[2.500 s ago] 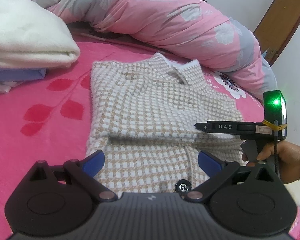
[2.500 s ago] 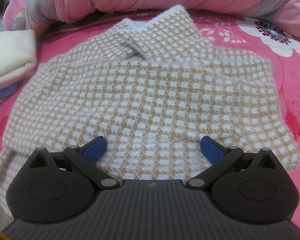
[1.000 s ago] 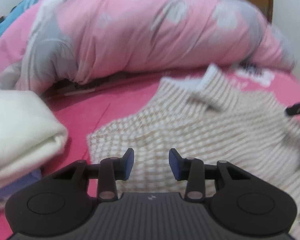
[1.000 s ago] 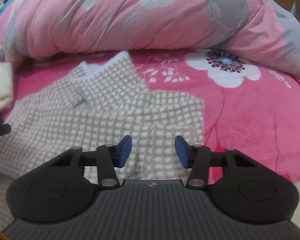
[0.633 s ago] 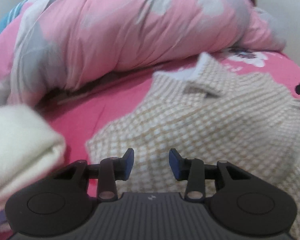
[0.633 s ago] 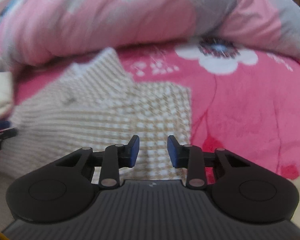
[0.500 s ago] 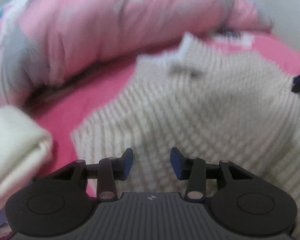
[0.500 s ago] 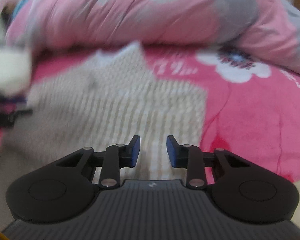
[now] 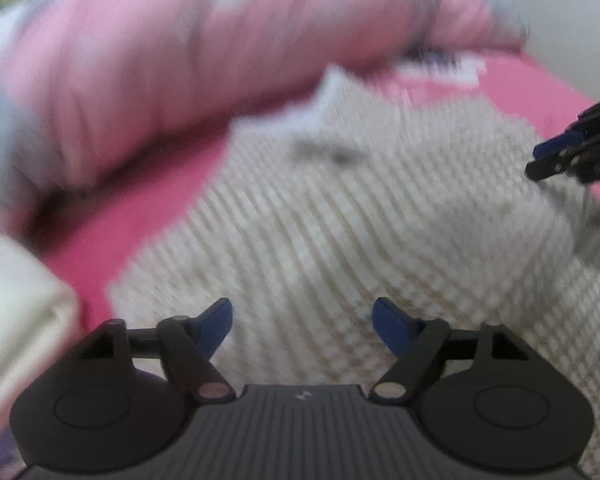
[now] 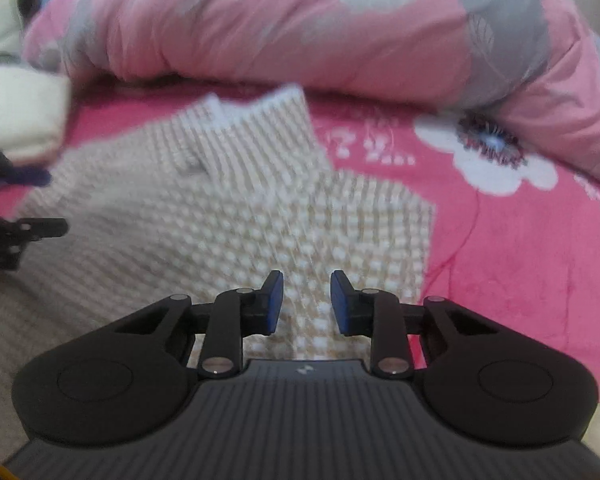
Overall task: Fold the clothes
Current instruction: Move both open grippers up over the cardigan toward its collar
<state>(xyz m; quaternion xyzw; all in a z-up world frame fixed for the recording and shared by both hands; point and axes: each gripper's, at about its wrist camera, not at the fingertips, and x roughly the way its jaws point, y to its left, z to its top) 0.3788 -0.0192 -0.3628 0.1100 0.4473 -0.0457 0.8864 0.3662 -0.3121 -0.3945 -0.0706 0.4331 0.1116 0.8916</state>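
Apparently empty, left claw (image 9: 302, 322) opening over checked sweater (image 9: 340, 232)

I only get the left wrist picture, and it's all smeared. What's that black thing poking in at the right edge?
Observer: That's the right gripper. Its own camera shows its jaws a narrow gap apart over the checked sweater, with nothing pinched that I can see.
Operator: And the white smudge up by the quilt?
Observer: It's a white flower with a dark centre, printed on the pink sheet.
Operator: Where does the sweater end on that side?
Observer: In a straight edge a little right of those jaws. Beyond it only sheet shows.
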